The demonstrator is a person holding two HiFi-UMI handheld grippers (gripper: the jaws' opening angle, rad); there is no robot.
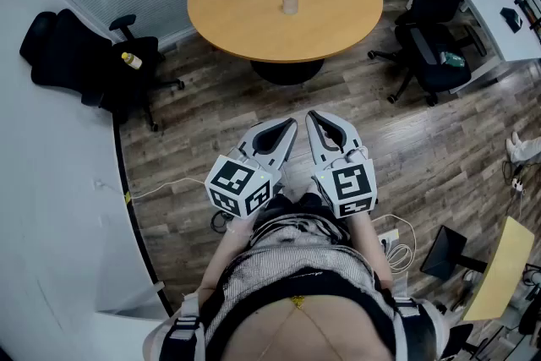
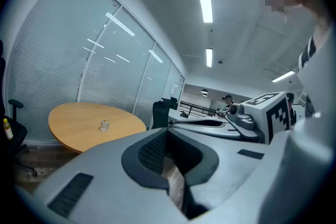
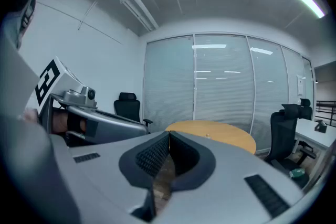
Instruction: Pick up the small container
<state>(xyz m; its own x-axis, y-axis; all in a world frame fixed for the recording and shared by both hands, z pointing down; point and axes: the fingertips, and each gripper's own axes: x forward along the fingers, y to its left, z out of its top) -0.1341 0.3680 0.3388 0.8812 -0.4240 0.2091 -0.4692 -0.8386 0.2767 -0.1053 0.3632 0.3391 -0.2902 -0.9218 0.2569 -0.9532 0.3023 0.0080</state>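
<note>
- Torso (image 1: 296, 292) bottom centre; left gripper (image 1: 288, 128) and right gripper (image 1: 314, 117) just above it, jaws together, empty.
- Container (image 1: 290, 3) upright on table (image 1: 237, 4), upper centre, well apart.
- Judged: nothing done; approach, grasp and lift remain.

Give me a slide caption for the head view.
Left gripper and right gripper, both shut and empty, at the person's waist; the small container stands on the round table ahead.
</note>
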